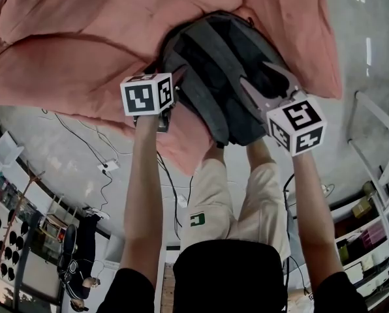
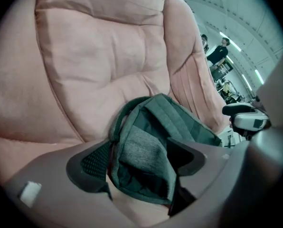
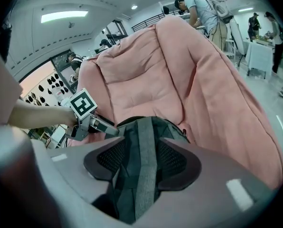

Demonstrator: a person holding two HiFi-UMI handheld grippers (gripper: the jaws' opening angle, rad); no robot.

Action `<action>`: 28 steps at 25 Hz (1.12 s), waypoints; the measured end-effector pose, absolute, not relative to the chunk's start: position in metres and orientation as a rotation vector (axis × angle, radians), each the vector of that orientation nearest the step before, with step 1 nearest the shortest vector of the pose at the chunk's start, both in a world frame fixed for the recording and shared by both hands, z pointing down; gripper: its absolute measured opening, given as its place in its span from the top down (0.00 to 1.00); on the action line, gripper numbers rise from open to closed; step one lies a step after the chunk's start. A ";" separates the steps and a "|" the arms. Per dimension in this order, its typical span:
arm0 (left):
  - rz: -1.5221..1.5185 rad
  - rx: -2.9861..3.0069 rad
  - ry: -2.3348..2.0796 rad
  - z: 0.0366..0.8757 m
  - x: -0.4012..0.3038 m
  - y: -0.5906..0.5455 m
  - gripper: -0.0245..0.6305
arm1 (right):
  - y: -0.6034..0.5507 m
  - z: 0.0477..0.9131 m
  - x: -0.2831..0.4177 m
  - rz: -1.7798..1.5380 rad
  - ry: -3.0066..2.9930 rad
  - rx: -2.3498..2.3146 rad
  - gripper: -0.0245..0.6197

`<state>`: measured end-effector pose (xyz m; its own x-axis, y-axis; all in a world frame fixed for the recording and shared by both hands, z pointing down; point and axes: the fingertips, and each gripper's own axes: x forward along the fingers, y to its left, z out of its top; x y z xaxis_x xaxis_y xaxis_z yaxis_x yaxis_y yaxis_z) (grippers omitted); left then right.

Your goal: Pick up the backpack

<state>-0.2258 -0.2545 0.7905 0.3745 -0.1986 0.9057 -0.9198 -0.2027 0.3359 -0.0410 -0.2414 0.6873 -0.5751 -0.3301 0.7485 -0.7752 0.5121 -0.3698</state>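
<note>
**Left tongs** (image 2: 139, 158): jaws stand wide apart. A grey padded fold of the backpack (image 1: 226, 70) lies between them. I see no pad (image 2: 91, 163) pressing on the cloth, so I judge there is no grip.

**Right tongs** (image 3: 142, 159): jaws are also apart, astride a light grey strap (image 3: 140, 194) that runs lengthwise through the gap. Dark fabric fills the space on both sides of the strap. I cannot confirm any clamping and record them as not gripping.

**Task item:** the backpack lies directly under and ahead of both pairs of tongs, with the left tongs at one flank and the right at the other. Its weight rests on the pink beanbag chair (image 1: 83, 31), which spreads beyond and around both tools.

**Progress:** in my judgement the approach is complete, since both tools are placed over the bag. The grasp is not made and the lift is not begun. What remains is to close on the strap or fold, check the hold, and raise the bag clear of the cushion.

**Risk noted:** the loose fabric may slip out of a shallow bite.
</note>
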 end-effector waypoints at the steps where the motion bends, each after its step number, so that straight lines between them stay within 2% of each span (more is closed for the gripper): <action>1: 0.937 1.638 -1.000 0.794 -0.226 -0.253 0.39 | -0.242 0.689 -0.041 0.947 -2.143 0.898 0.65; 6: 0.997 1.553 -0.950 0.812 -0.227 -0.250 0.35 | -0.242 0.698 -0.037 0.959 -2.135 0.893 0.65; 28: 0.973 1.559 -0.855 0.834 -0.221 -0.249 0.35 | -0.215 0.783 -0.047 0.975 -2.028 0.756 0.65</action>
<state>-0.2214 -0.2490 0.8342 0.4114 -0.0365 0.9107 -0.8985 -0.1844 0.3985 -0.0474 -0.2147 0.7834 -0.5445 -0.1828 0.8186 -0.7534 0.5355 -0.3816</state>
